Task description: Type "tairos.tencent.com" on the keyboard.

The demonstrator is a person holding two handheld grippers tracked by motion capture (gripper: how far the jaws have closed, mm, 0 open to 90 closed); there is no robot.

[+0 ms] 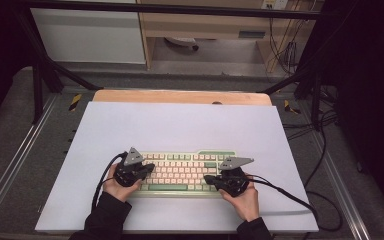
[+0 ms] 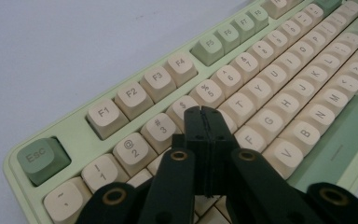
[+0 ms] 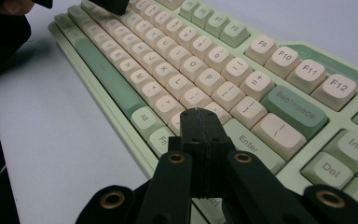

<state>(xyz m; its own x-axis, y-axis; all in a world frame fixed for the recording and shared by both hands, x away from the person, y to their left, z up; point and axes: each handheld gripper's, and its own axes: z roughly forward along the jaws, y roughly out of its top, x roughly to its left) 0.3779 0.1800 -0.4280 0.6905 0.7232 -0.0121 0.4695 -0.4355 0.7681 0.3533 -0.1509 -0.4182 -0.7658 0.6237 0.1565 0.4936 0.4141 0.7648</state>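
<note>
A pale green keyboard [image 1: 182, 172] with cream and green keys lies on the white mat near the front. My left gripper [image 1: 147, 168] hangs over the keyboard's left end; its jaws are pressed together with nothing between them. In the left gripper view the shut tips [image 2: 201, 111] sit above the keys around E and R, with the keyboard [image 2: 279, 88] running off to the upper right. My right gripper [image 1: 208, 179] is over the right end of the key rows, also shut and empty. In the right gripper view its tips [image 3: 196, 113] hover near the Enter key [image 3: 249, 143].
The white mat [image 1: 180, 127] covers a wooden tabletop [image 1: 180, 96]. Black cables [image 1: 300, 200] trail from both grippers off the front and right. A metal frame [image 1: 40, 75] and floor cables surround the table. In the right gripper view the other gripper's black tip [image 3: 114, 5] shows at top left.
</note>
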